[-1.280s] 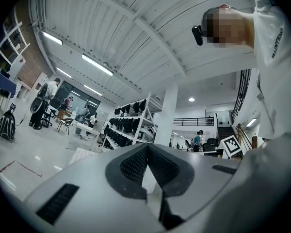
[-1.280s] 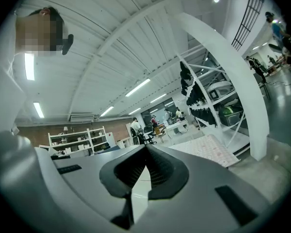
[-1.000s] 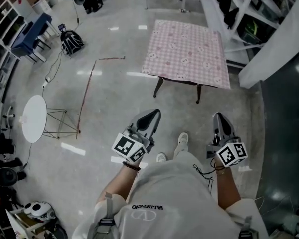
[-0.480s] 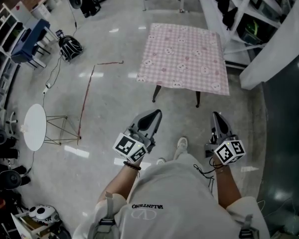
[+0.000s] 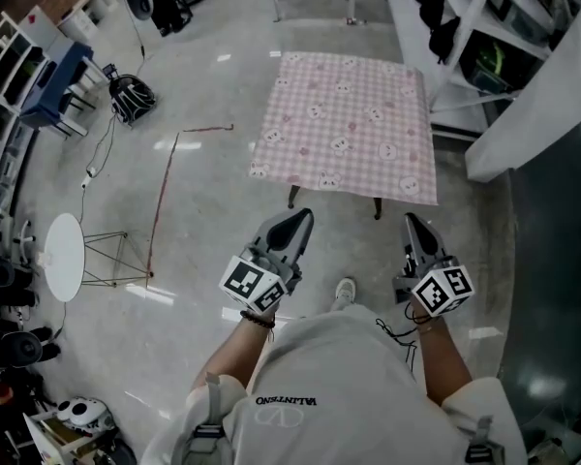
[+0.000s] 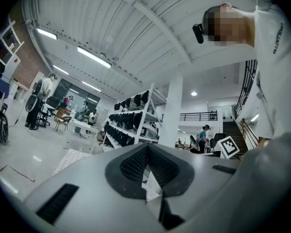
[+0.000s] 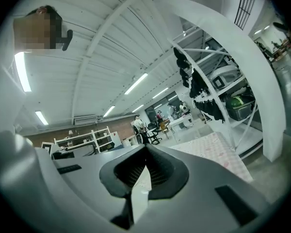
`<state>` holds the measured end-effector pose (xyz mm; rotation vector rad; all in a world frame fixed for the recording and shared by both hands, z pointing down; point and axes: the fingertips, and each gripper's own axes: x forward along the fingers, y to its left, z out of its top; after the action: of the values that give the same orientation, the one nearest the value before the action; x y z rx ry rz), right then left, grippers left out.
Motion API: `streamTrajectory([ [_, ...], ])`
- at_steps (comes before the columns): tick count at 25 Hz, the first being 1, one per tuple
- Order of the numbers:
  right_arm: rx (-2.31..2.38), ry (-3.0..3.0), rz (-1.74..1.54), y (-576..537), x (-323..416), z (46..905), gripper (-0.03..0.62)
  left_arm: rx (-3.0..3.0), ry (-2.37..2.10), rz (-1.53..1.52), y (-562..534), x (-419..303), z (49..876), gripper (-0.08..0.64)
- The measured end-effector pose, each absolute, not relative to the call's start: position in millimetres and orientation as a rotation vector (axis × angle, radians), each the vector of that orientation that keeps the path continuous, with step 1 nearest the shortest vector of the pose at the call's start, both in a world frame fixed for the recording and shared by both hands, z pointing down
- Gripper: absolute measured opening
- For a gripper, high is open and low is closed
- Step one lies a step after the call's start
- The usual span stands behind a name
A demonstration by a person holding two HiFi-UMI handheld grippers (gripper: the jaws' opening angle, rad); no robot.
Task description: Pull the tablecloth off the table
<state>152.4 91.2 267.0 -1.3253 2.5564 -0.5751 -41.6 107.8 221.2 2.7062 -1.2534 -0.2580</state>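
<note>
1 tablecloth [image 5: 344, 124], 1 table [image 5: 377, 207], 1 L gripper [image 5: 290, 227], 1 R gripper [image 5: 415, 231], 1 backpack [image 5: 133, 98].

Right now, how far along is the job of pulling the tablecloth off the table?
Done: nothing yet. The pink checked tablecloth lies spread flat over the table.
In hand: the left gripper and the right gripper point toward the table's near edge, fingers shut and empty, short of the cloth.
Left: reach the near edge, open the fingers, grip the cloth and pull it off.
</note>
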Motion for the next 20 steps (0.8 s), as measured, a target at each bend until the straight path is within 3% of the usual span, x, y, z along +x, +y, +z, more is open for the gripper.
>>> streamTrajectory([
  [10,-1.245,2.608,-0.611,25,184,273,0.012,2.661,-1.303,-0.246,45,1,220,0.015],
  [20,-1.238,2.607,-0.801,1,173,316,0.095,2.570,-1.279,-0.240,13,-4,250,0.143],
])
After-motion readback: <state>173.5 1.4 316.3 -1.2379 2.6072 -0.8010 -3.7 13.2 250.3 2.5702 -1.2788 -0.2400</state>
